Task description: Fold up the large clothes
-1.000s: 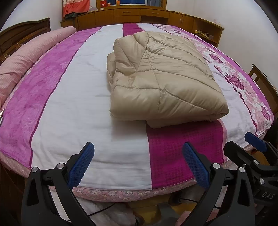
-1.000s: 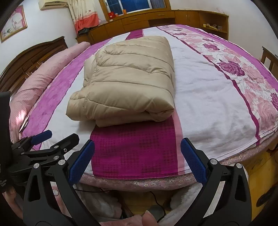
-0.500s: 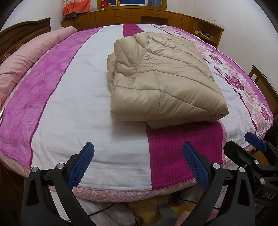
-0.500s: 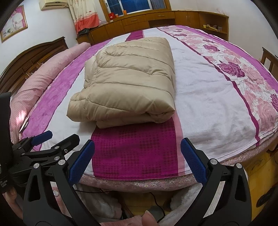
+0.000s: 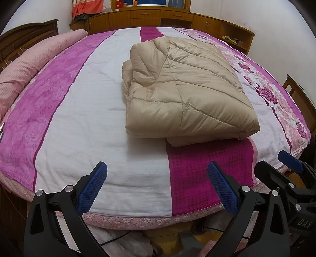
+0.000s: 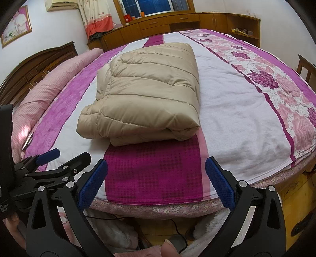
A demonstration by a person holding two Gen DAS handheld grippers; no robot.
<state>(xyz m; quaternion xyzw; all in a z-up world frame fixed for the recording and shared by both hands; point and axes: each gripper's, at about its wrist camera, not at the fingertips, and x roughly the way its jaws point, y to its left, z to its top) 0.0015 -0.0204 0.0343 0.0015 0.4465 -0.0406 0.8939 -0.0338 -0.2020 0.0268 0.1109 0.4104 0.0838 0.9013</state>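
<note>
A beige quilted down jacket [image 5: 183,93] [image 6: 146,94] lies folded into a thick rectangular bundle in the middle of the bed [image 5: 83,122] [image 6: 241,110]. My left gripper [image 5: 157,182] hangs open over the bed's near edge, well short of the jacket, with nothing between its blue pads. My right gripper [image 6: 156,182] is open too and empty, at the same edge. Each gripper shows in the other's view: the right one [image 5: 290,164] at the far right, the left one [image 6: 49,156] at the lower left.
A pink bolster [image 5: 33,65] lies along the bed's left side by a dark wooden headboard [image 6: 39,65]. Wooden cabinets [image 5: 158,17] line the far wall. A chair [image 5: 300,98] stands at the right. Cables and fluffy cloth [image 6: 110,231] lie on the floor below the bed edge.
Both grippers have drifted slightly back from the bed while staying open. The jacket has not moved.
</note>
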